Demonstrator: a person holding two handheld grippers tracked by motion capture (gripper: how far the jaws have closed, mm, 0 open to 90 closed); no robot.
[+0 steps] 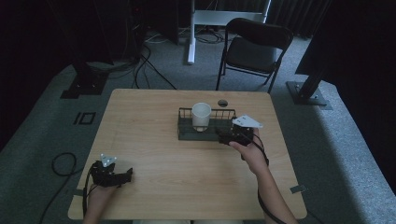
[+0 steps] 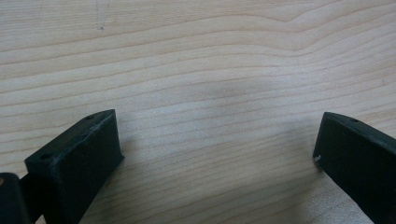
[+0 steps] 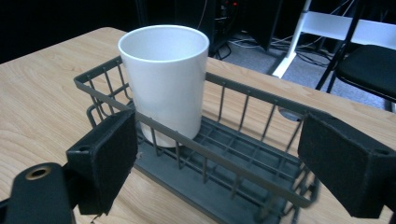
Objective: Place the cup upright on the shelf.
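A white cup stands upright in the left end of a dark wire basket at the middle of the wooden table. My right gripper is open at the basket's right front corner, its jaws spread on either side of the basket's near rail, holding nothing. My left gripper is open low over bare wood near the table's front left corner, empty.
A round grommet hole lies in the table behind the basket. A black folding chair stands beyond the far edge, with cables on the carpet. Black stand bases flank the table's far corners.
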